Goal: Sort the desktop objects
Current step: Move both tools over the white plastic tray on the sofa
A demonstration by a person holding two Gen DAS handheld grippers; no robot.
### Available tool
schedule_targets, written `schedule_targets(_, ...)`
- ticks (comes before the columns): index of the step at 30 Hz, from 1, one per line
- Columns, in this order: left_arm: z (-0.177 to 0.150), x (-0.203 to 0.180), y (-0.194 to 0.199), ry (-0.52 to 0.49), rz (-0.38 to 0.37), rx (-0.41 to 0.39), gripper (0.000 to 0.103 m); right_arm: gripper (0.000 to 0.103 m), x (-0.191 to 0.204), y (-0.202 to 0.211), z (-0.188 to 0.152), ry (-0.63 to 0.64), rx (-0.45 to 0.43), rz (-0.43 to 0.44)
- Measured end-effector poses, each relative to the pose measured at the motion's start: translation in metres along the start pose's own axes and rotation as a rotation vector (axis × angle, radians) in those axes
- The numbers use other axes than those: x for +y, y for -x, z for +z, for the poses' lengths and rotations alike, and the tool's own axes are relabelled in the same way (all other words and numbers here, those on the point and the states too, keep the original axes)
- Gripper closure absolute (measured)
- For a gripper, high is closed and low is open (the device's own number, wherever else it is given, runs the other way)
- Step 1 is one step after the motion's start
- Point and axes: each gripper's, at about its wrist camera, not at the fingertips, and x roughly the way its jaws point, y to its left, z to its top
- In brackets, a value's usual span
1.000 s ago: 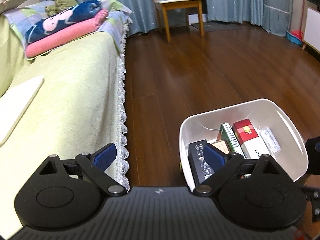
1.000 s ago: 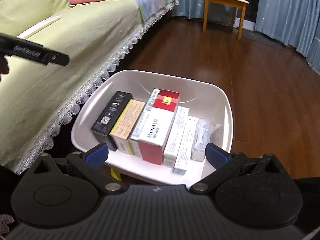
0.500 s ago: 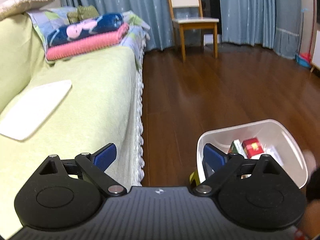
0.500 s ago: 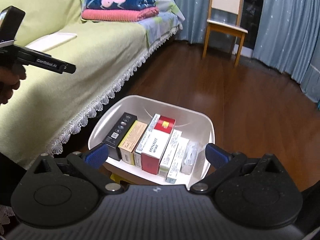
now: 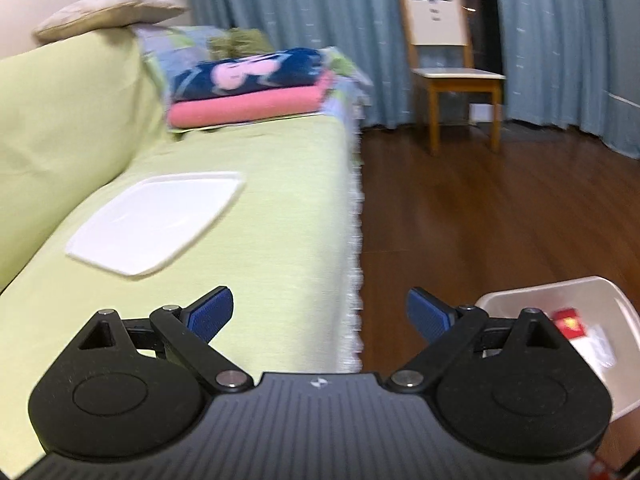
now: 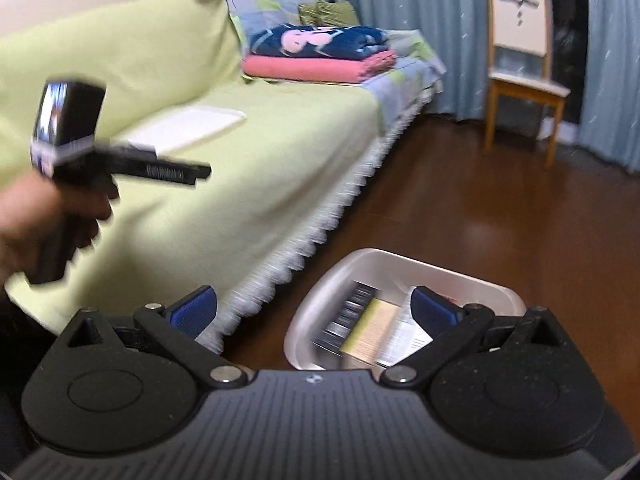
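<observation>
So there's a sofa (image 5: pixel 280 208) under a light green cover with a white lace fringe along its front edge. A flat white lid (image 5: pixel 156 222) lies mid-seat, and folded pink and navy blankets (image 5: pixel 248 88) are stacked at the far end. The dark wood floor (image 5: pixel 500 208) carries a white bin (image 6: pixel 404 276) of boxes near the sofa's front edge, plus a wooden chair (image 5: pixel 452 76) farther off by the curtains.

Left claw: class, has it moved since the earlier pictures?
Yes. The left claw has risen and swung left: the white bin slid toward the frame's lower right corner.
</observation>
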Motion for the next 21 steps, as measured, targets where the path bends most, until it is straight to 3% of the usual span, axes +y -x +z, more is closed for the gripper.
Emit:
schedule_targets(5, -0.003, 0.038, -0.018, -0.002, 0.132, 0.028, 0.008, 0.001, 0.015, -0.034, 0.033, -0.064, -0.034, 0.079)
schedule_targets(11, 0.009, 0.065, -0.025, -0.048, 0.299, -0.031, 0.008, 0.001, 0.041, -0.102, 0.076, -0.073, -0.057, 0.131)
schedule_targets(17, 0.006, 0.097, -0.037, 0.036, 0.348, -0.013, 0.008, 0.001, 0.048, -0.174, 0.117, -0.202, -0.031, 0.237)
schedule_targets(21, 0.002, 0.120, -0.040, 0.051, 0.390, -0.008, 0.008, 0.001, 0.056, -0.229, 0.135, -0.373, 0.021, 0.390)
